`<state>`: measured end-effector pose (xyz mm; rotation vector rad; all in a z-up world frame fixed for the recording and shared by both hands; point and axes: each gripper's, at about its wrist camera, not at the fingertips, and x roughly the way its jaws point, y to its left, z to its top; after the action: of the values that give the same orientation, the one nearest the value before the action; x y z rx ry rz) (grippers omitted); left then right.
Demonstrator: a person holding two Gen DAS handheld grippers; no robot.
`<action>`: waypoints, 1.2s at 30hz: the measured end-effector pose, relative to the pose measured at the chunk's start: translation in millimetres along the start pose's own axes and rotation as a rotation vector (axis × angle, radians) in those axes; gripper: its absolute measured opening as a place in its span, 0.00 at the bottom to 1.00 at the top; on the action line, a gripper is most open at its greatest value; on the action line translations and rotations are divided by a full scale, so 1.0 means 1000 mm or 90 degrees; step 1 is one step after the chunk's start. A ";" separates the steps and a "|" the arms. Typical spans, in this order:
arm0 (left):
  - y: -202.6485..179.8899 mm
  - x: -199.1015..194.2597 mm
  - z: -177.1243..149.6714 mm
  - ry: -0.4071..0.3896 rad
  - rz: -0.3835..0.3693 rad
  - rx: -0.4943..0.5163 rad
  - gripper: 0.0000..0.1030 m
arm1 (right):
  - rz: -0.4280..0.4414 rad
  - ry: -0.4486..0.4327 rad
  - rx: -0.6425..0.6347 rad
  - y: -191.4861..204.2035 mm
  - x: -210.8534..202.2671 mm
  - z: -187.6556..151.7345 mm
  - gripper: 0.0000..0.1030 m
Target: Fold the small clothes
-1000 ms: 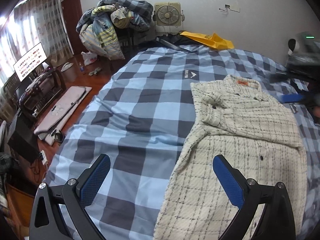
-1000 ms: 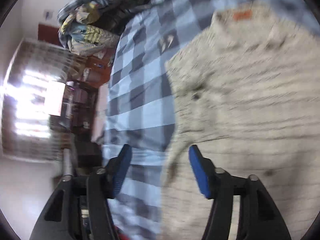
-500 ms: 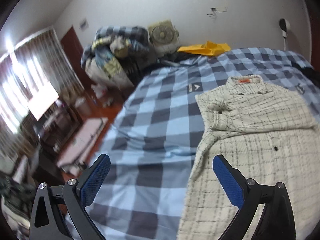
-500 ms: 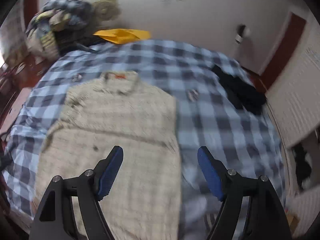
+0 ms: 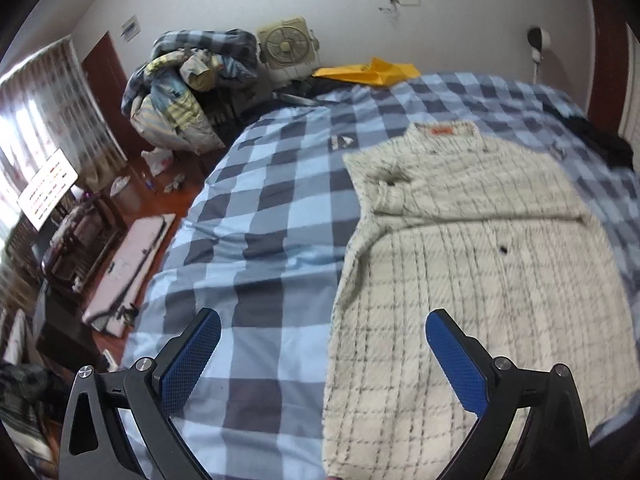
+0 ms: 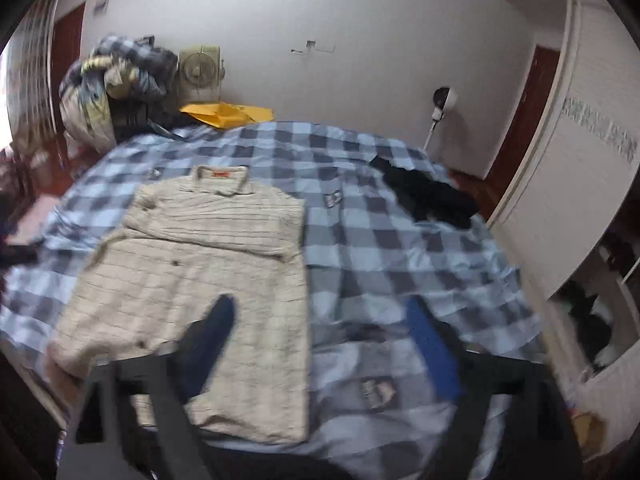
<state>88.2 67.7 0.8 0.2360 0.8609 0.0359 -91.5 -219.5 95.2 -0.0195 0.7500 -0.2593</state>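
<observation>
A cream checked shirt (image 5: 472, 264) lies flat on the blue checked bed cover (image 5: 272, 208), collar with an orange label at the far end, sleeves folded across the chest. It also shows in the right wrist view (image 6: 208, 280). My left gripper (image 5: 320, 356) is open and empty above the shirt's near left edge. My right gripper (image 6: 324, 344) is open and empty, blurred, above the shirt's near right edge.
A black garment (image 6: 428, 196) lies on the bed at the far right. A pile of bedding (image 5: 188, 84), a fan (image 5: 286, 46) and a yellow bag (image 5: 368, 72) stand beyond the bed's far end. A white wardrobe (image 6: 576, 184) is on the right.
Both grippers have pulled back and up from the shirt. The right gripper swung from close over the shirt's left side to a high view over its right side.
</observation>
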 end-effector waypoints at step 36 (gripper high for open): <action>-0.014 0.125 -0.060 0.482 -0.238 0.134 1.00 | 0.159 0.741 0.220 -0.049 0.289 -0.117 0.96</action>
<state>123.3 81.8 -133.3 0.2577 1.6558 -0.3366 20.5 -327.5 -179.1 0.5956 1.8354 -0.1393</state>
